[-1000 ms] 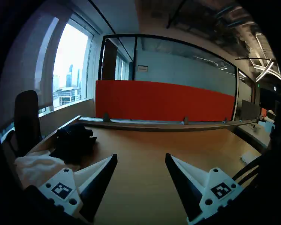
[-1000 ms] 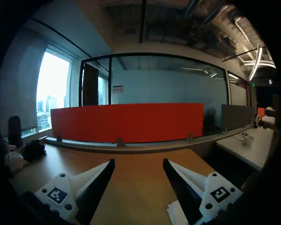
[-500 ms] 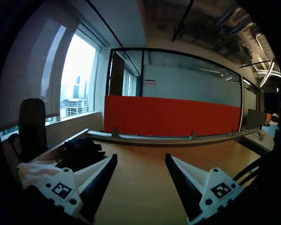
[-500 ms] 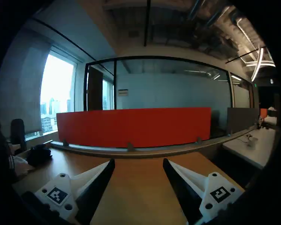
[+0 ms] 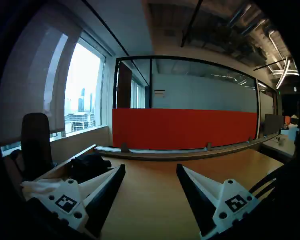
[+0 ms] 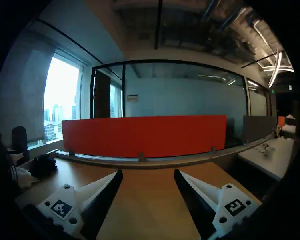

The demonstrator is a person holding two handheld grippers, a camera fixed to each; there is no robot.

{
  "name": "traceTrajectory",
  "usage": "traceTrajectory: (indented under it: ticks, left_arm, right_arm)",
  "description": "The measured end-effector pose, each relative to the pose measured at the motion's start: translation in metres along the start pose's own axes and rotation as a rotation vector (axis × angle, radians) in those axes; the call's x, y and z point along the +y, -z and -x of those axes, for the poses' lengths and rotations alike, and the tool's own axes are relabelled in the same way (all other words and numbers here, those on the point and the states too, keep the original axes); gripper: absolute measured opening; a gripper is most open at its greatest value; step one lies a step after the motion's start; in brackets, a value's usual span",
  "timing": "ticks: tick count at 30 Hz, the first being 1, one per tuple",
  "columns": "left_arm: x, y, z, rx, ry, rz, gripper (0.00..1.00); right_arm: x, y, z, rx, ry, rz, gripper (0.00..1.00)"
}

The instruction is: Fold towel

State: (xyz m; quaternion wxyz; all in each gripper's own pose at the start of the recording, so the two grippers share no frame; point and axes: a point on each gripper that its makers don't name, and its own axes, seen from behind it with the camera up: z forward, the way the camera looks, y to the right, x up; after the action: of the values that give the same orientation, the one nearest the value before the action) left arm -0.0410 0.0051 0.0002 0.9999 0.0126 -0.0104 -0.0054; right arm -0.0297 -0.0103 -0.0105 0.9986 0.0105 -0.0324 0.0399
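A crumpled white towel lies at the left end of the wooden desk, partly behind my left finger. In the right gripper view the same white towel shows at the far left of the desk. My left gripper is open above the desk, with nothing between its fingers and the towel off to its left. My right gripper is also open and holds nothing.
A black bundle of cloth lies just behind the towel, also seen as a black bundle in the right gripper view. A dark office chair stands by the window. A red divider runs along the desk's far edge. Another desk is to the right.
Both views have tilted upward and pulled back a little; the towel and black bundle sit lower and farther left. The white paper near the right gripper's finger has gone out of sight. Both grippers stayed open.
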Motion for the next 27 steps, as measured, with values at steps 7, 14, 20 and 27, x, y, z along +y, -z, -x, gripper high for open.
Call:
traceTrajectory:
  ticks: [7, 14, 20, 27]
  left_arm:
    - [0.008, 0.001, -0.001, 0.038, 0.003, 0.019, 0.95]
    - [0.002, 0.005, 0.024, 0.043, -0.016, 0.012, 0.95]
    - [-0.001, 0.004, 0.054, 0.038, -0.025, 0.017, 0.95]
    - [0.001, -0.001, 0.082, 0.045, -0.008, 0.022, 0.95]
  right_arm:
    - [-0.006, 0.006, -0.001, -0.003, 0.001, -0.004, 0.99]
    - [-0.018, 0.011, 0.001, 0.004, -0.022, -0.019, 0.99]
    - [-0.027, 0.013, 0.014, 0.001, -0.018, -0.026, 0.99]
    - [-0.032, 0.015, 0.027, 0.001, 0.016, -0.025, 0.99]
